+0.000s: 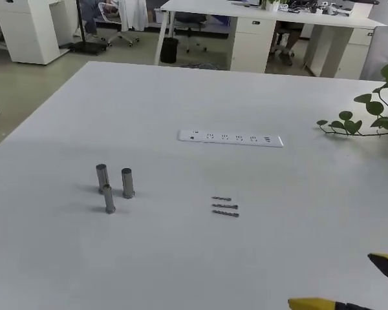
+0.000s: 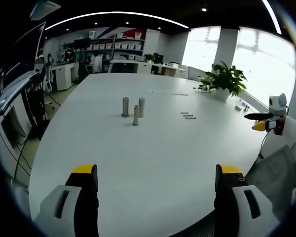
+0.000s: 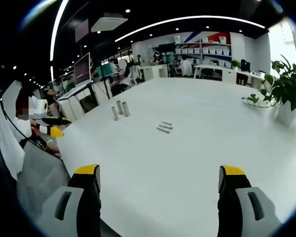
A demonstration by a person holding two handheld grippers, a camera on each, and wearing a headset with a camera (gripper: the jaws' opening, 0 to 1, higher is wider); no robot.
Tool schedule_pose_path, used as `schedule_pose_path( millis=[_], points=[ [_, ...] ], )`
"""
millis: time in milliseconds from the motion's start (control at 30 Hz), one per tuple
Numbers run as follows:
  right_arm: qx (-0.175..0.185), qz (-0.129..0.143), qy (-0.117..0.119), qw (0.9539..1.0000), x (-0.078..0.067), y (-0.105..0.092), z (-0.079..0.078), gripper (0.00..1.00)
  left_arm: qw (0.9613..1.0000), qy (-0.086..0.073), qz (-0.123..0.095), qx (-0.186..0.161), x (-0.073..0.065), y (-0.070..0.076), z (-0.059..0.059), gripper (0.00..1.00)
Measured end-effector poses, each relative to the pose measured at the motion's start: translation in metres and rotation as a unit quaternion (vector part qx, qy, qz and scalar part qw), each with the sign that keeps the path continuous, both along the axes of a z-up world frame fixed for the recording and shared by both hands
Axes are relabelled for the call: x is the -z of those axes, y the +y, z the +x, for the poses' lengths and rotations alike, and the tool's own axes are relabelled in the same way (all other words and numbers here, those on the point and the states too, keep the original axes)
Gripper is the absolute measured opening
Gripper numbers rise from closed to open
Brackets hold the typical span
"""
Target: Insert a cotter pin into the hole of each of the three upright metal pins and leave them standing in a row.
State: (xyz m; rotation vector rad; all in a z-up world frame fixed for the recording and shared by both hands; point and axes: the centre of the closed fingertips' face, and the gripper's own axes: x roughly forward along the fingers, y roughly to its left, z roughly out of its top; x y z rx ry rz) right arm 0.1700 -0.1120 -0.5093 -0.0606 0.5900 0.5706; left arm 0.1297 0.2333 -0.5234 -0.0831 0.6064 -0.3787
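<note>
My left gripper point(image 2: 155, 170) and right gripper point(image 3: 158, 170) both have their jaws spread wide, grasping nothing. On the counter point(image 1: 181, 258), three metal pins point(image 1: 127, 183) stand clustered upright, their holes too small to make out. Three cotter pins point(image 1: 225, 206) lie well apart to their right.

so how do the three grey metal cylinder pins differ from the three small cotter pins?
Pose: the grey metal cylinder pins stand upright; the small cotter pins lie flat.
Size: the cylinder pins are far thicker; the cotter pins are thin slivers.
Layout: cylinder pins cluster in a triangle; cotter pins lie parallel, side by side.
Shared: three each, grey metal, on the white table.
</note>
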Motion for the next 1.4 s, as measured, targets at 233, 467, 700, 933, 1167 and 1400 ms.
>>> schedule_pose_path(
  millis=[233, 467, 700, 933, 1167, 1400],
  points=[
    [0.002, -0.003, 0.002, 1.0, 0.0, -0.002, 0.0, 0.98, 1.0, -0.001, -0.001, 0.004, -0.002, -0.001, 0.004, 0.99],
    [0.003, 0.0, -0.001, 1.0, -0.002, -0.002, -0.001, 0.98, 0.9999, -0.003, -0.003, 0.011, -0.003, -0.002, 0.008, 0.96],
    [0.006, -0.009, -0.001, 0.9999, 0.0, -0.002, -0.001, 0.98, 0.9997, -0.011, -0.004, 0.02, -0.003, -0.006, 0.015, 0.95],
    [0.015, -0.012, 0.005, 0.9998, 0.002, -0.005, -0.001, 0.98, 0.9993, -0.019, -0.003, 0.031, -0.003, -0.006, 0.031, 0.9],
    [0.017, -0.015, 0.004, 0.9997, 0.0, -0.002, 0.0, 0.98, 0.9989, -0.025, -0.009, 0.039, 0.002, -0.007, 0.055, 0.85],
    [0.022, -0.02, 0.001, 0.9996, -0.003, -0.003, 0.002, 0.98, 0.9978, -0.031, -0.01, 0.058, 0.002, -0.011, 0.078, 0.79]
  ],
)
